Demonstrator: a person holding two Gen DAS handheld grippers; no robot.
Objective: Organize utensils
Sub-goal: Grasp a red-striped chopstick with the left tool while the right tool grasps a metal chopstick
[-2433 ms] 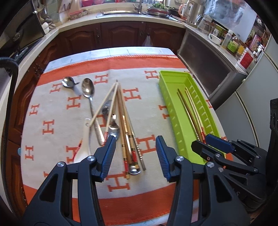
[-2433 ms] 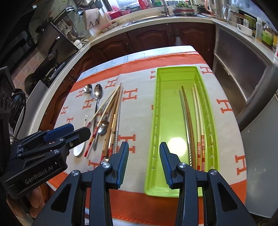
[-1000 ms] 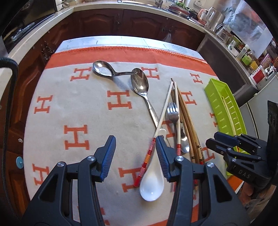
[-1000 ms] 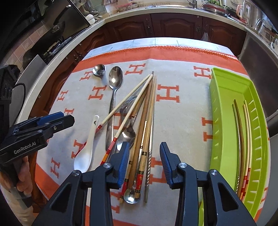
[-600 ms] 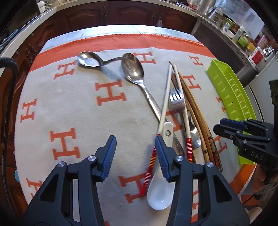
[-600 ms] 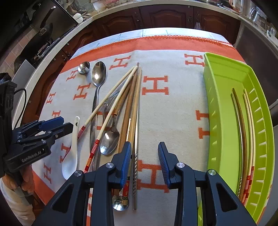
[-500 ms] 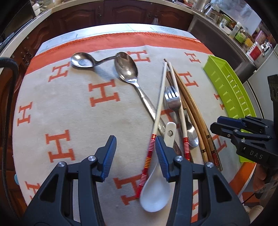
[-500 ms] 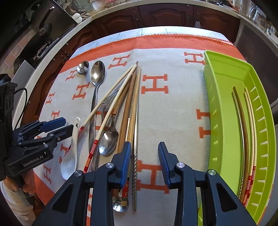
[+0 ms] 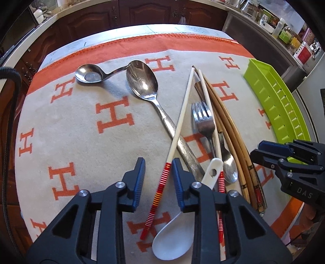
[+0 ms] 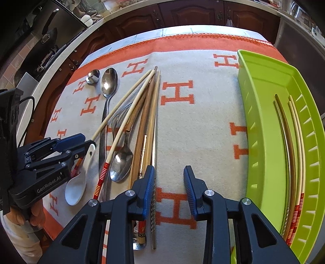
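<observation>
A pile of utensils lies on the orange-and-cream cloth [image 9: 67, 126]: two cream chopsticks with red-striped ends [image 9: 176, 132], a fork [image 9: 204, 119], a large steel spoon [image 9: 143, 83], a white ceramic spoon [image 9: 174, 241], brown chopsticks [image 10: 149, 113] and a small spoon [image 10: 121, 160]. My left gripper [image 9: 158, 178] is open, its jaws either side of one striped chopstick's red end. My right gripper [image 10: 168, 186] is open over bare cloth just right of the pile. The green tray [image 10: 262, 113] at the right holds several chopsticks [image 10: 288, 142].
A bent steel ladle-spoon [image 9: 90, 75] lies at the far left of the cloth. Dark wood cabinets [image 10: 193, 14] and a counter ring the table. Jars and bottles [image 9: 284, 30] stand on the right counter. A black cable [image 9: 6, 113] hangs at the left.
My left gripper has moved forward and down so the striped chopstick end now lies between its jaws. My right gripper has dropped closer to the cloth beside the pile.
</observation>
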